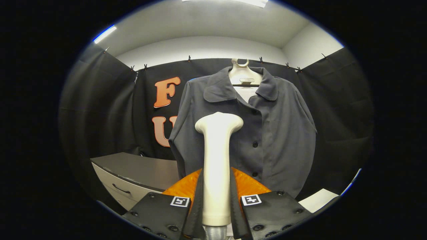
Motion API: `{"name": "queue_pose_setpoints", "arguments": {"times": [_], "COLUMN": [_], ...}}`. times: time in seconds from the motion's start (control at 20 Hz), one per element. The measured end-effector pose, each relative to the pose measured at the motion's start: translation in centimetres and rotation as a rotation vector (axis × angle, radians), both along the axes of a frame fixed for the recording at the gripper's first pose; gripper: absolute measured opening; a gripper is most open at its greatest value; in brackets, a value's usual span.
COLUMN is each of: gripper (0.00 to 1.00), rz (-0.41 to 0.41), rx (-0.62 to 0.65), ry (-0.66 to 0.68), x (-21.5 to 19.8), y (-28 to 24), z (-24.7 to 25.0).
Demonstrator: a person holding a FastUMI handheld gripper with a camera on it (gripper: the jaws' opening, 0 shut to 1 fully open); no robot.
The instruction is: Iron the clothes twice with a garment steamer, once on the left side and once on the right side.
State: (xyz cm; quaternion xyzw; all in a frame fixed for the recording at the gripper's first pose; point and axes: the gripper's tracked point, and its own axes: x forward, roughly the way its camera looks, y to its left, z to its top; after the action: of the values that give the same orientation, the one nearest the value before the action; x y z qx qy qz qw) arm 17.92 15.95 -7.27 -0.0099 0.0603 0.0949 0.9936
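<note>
A dark grey buttoned jacket (267, 133) hangs on a white hanger (243, 75) against the booth's black wall, straight ahead of me. My gripper (217, 196) is shut on the white handle of the garment steamer (217, 160), both fingers pressing its sides. The steamer stands upright between the fingers, its wide head at the top facing the jacket's left front panel, around chest height. I cannot tell whether the head touches the cloth. A ribbed hose end shows below the handle.
A grey cabinet (133, 173) with a drawer handle stands low to the left of the jacket. A white surface (317, 200) lies low on the right. Black cloth walls close the booth on three sides.
</note>
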Motion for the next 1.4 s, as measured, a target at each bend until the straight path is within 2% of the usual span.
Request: {"name": "queue_pose_setpoints", "arguments": {"times": [0.6,1.4], "gripper": [0.43,0.42], "rz": [-0.023,-0.050], "rx": [0.005,-0.020], "ry": [0.068,0.230], "x": [-2.6,-5.9], "y": [-0.7,-2.3], "z": [-5.2,-14.9]}}
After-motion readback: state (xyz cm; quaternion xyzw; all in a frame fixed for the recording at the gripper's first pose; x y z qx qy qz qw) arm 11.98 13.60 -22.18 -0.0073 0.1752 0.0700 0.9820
